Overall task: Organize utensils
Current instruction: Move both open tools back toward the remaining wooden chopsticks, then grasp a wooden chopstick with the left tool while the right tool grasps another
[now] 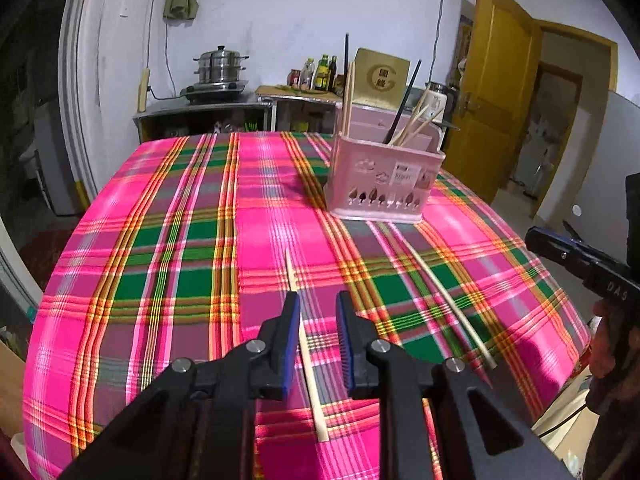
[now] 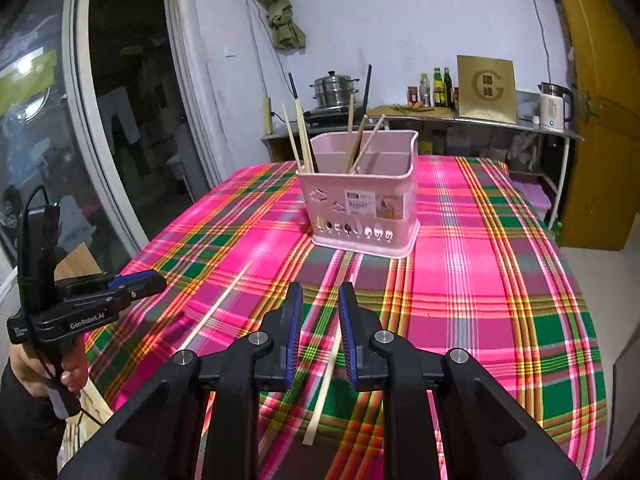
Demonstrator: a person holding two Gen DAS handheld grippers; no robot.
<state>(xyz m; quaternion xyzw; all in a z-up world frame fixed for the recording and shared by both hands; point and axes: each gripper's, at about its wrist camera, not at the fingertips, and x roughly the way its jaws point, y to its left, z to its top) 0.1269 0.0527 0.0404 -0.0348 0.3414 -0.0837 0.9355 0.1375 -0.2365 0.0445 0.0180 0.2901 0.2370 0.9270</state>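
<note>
Since both tools sit open with nothing gripped, the left tool (image 1: 318, 300) straddling one loose chopstick (image 1: 306, 344) and the right tool (image 2: 320, 296) over the other chopstick (image 2: 325, 380) on the plaid table (image 2: 500, 280), I'd drop lower and pinch mid-shaft. Farther back, the pink utensil holder (image 2: 362, 208) already has several chopsticks, so I'd aim there.

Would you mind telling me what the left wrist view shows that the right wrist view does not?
Only the left wrist view shows the open doorway beyond the yellow door and the right hand-held gripper seen from the side. Only the right wrist view shows the dark glass window and the left hand-held gripper seen from the side. Both share the pink utensil holder with chopsticks standing in it, two loose chopsticks lying on the plaid tablecloth, the steamer pot and the gold box.
</note>
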